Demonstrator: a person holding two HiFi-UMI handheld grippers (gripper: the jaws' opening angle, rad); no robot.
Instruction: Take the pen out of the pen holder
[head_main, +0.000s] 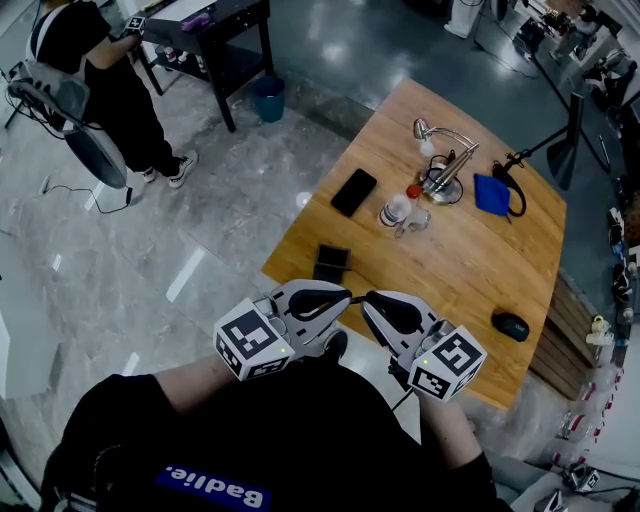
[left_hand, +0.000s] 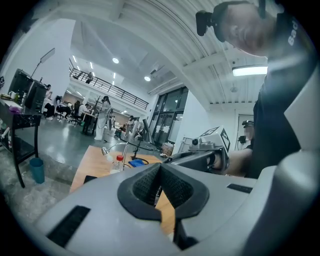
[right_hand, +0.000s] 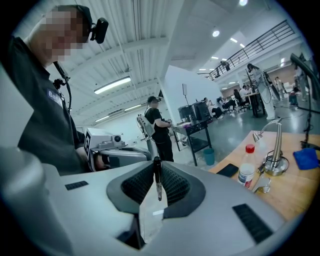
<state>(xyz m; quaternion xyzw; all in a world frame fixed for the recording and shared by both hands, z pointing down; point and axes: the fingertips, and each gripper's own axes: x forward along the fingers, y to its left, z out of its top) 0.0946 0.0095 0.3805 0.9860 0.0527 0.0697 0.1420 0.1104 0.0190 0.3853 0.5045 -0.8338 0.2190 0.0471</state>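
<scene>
Right gripper (right_hand: 157, 167): jaws clamped on the pen (right_hand: 158, 181), and it's a clean hold. The black pen stands upright between the pads, clip facing the camera.
Pen: out of the holder, up off the table (head_main: 480, 270) and close to the person's body. In the head view it's too thin to pick out for sure.
Left gripper (left_hand: 160, 167): jaw tips pressed together, with nothing gripped that its own view shows.
Both grippers: in the head view they sit nose to nose at the near table edge, left (head_main: 343, 296) and right (head_main: 372, 298), tips almost meeting.
Pen holder (head_main: 332, 262): a black square box near the table's near edge, just beyond the two gripper tips. Whether anything is inside can't be told.
Phone (head_main: 353, 192): lying flat and dark, farther in from the holder.
Bottle (head_main: 398, 208): clear with a red cap, upright near the middle of the table.
Lamp (head_main: 445, 170): a silver desk lamp just beside the bottle.
Blue cloth (head_main: 490, 193): next to the lamp base.
Mouse (head_main: 510, 325): black, well apart on the table's right side.
Background: a person in black (head_main: 110, 70) stands across the floor at a dark bench.
</scene>
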